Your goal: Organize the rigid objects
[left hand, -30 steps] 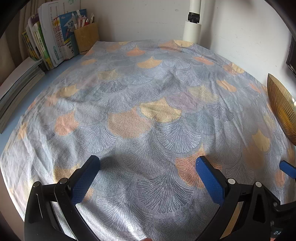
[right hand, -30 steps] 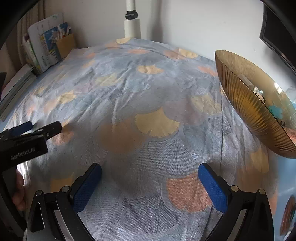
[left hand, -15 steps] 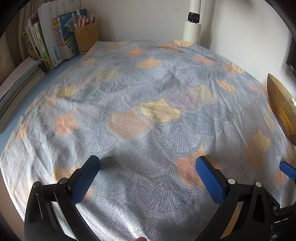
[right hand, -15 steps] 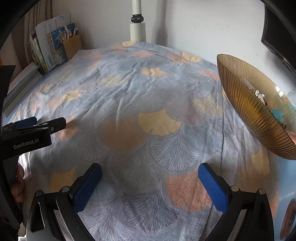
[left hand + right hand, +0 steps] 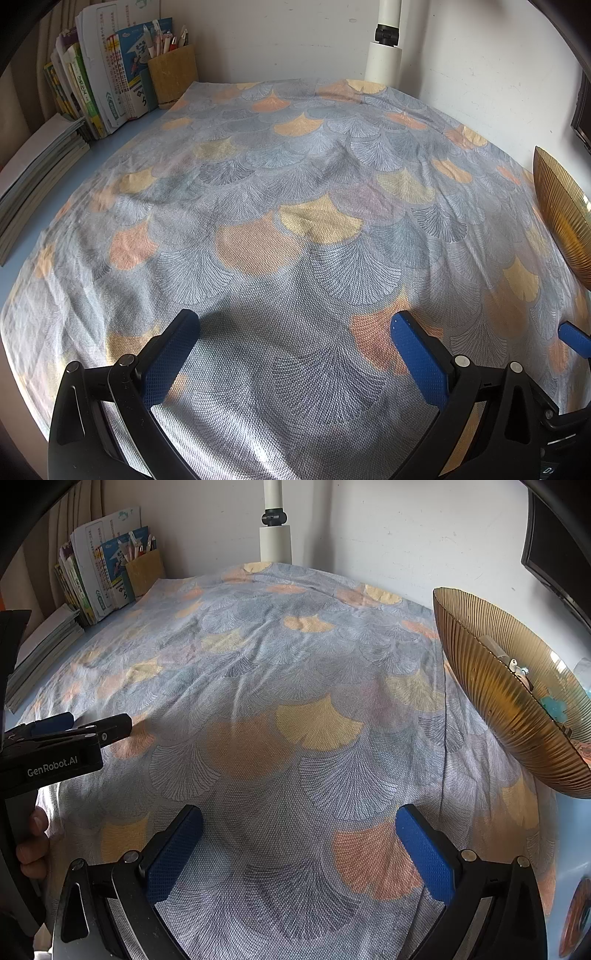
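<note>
Matt woven cloth (image 5: 295, 221), glossy ribbed amber glass bowl (image 5: 509, 709), textured rubber fingers (image 5: 424, 856)

Desk (image 5: 122, 134) pale blue, mostly under a grey cloth (image 5: 295, 206) w/ orange/yellow fan print. White walls (image 5: 388, 528) meet at far corner; white pole (image 5: 384, 55) there. Books (image 5: 103, 85) + pen cup (image 5: 171, 75) far left. Curtain (image 5: 70, 517) at left. Daylight.

**A study corner in a home**

A desk pushed into a white-walled corner wears a grey cotton cloth printed with orange and yellow ginkgo leaves (image 5: 295, 192). In the upper left of the frame stand upright paperback schoolbooks (image 5: 110, 85) and a yellow-brown pen cup stuffed with pens (image 5: 171, 75); flat stacked booklets (image 5: 33, 166) lie at the left edge. A ribbed amber glass bowl (image 5: 491, 686) sits at the right.
</note>
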`<state>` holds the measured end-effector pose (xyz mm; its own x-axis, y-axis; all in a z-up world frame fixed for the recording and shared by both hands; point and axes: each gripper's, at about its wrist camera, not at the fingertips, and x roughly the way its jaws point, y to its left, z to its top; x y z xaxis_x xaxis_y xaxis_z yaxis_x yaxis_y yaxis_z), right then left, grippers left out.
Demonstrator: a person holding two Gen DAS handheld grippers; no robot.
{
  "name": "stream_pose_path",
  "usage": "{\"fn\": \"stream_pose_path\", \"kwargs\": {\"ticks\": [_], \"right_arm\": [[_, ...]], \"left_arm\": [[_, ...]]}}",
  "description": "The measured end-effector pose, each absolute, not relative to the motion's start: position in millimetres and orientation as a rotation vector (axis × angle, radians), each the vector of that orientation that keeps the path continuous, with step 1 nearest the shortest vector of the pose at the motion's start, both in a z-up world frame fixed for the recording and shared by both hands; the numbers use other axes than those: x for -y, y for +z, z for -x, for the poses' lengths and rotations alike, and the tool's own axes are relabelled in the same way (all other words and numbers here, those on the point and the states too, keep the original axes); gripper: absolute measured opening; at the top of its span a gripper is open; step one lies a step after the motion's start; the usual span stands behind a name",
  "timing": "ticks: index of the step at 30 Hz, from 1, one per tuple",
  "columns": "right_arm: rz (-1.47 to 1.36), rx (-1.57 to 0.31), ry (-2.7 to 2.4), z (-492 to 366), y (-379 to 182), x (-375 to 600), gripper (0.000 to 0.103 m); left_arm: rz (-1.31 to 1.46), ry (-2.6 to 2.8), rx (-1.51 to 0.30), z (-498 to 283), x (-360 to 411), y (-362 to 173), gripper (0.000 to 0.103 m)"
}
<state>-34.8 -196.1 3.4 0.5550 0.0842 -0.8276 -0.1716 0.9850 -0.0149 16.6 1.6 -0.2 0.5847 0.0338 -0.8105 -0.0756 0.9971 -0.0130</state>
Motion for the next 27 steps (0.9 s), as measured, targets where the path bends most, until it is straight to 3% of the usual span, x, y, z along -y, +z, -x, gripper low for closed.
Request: {"fn": "stream_pose_path", "kwargs": {"ticks": [27], "right_arm": [[0.098,-0.971,0.152,34.9,3.6,196.0,0.103]], "left_arm": [[0.049,0.065,-0.945,-19.0,-1.7,0.3,0.103]]}}
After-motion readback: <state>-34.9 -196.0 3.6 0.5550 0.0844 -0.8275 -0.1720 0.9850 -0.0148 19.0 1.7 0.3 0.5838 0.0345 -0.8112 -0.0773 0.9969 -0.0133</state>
